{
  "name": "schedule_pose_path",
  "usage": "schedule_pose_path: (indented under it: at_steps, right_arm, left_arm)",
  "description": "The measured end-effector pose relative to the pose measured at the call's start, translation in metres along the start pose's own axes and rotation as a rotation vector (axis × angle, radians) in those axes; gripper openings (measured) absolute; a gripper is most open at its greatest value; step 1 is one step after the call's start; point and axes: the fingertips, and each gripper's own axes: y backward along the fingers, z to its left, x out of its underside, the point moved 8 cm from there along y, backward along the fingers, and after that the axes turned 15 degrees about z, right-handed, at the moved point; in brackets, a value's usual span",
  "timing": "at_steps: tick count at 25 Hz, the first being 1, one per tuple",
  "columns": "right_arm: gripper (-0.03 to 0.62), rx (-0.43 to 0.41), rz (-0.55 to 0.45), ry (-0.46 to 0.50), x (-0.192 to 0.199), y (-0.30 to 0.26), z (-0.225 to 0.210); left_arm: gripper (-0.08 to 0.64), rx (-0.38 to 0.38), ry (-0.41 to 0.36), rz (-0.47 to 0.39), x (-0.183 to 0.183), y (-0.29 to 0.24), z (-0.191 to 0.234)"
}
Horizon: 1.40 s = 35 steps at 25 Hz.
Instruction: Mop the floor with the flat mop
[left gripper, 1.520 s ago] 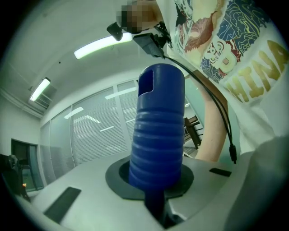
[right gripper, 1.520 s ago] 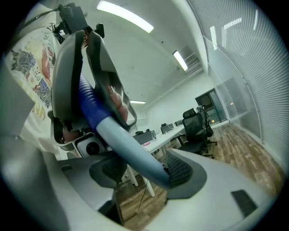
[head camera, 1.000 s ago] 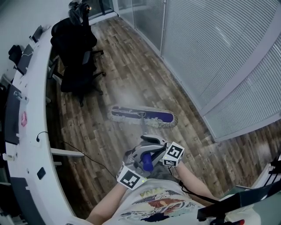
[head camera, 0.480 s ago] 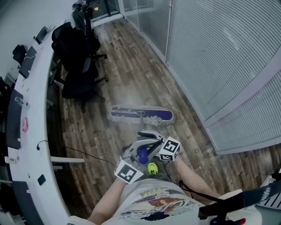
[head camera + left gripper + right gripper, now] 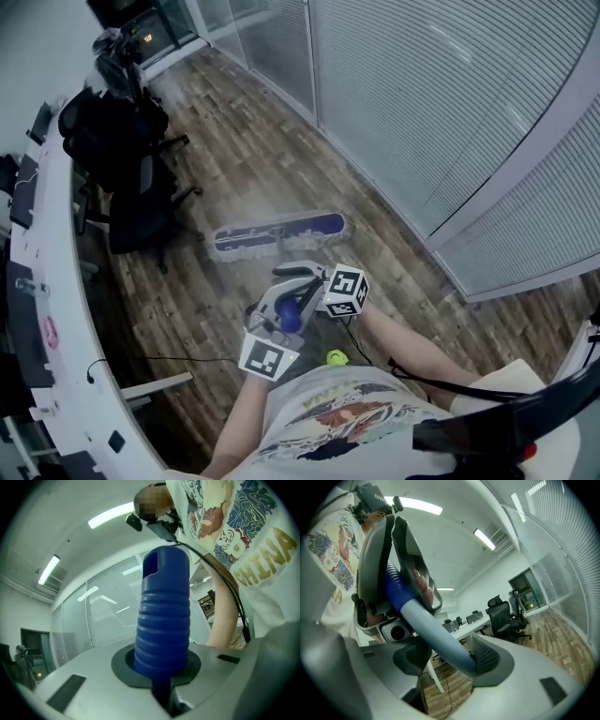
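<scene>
Mop handle (image 5: 161,616) sits in left gripper (image 5: 161,679), right gripper (image 5: 449,660).

In the head view I lose most of the mop pole (image 5: 436,634) behind the left gripper (image 5: 281,319) and right gripper (image 5: 302,279). The blue grip (image 5: 162,620) sinks out of sight between the left fingers (image 5: 84,672) (its foot, anyway). The worktop (image 5: 66,272) runs off the left edge, and the bits on it are too small to name.
</scene>
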Motion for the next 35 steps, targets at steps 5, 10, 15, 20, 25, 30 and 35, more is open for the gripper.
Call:
schedule_pose_path:
  at_steps: [5,10,15,20,25,30,35]
  right_arm:
    - [0.250,0.022,-0.001,-0.010,-0.034,-0.041,-0.069]
    - [0.250,0.034,0.027,-0.014,-0.073,-0.084,-0.143]
    - [0.250,0.053,0.033,-0.016,-0.097,-0.124,-0.198]
    - [0.250,0.077,0.065,-0.021,-0.100,-0.125,-0.214]
    - [0.250,0.115,0.101,-0.024,-0.071,-0.094,-0.184]
    - [0.250,0.121,0.086,-0.031,-0.039,-0.058,-0.120]
    - [0.250,0.117,0.073,-0.030,0.002,-0.027,-0.024]
  left_arm:
    - [0.017,0.003,-0.003,-0.014,0.030,-0.015,0.081]
    - [0.016,0.016,-0.008,-0.028,0.058,-0.033,0.170]
    - [0.017,0.011,-0.009,-0.046,0.086,-0.041,0.236]
    - [0.017,0.035,-0.018,-0.010,0.093,-0.052,0.245]
    - [0.020,0.079,-0.047,0.002,0.084,-0.060,0.190]
    - [0.018,0.065,-0.051,-0.005,0.059,-0.048,0.114]
    - [0.018,0.068,-0.051,-0.010,0.025,-0.005,0.020]
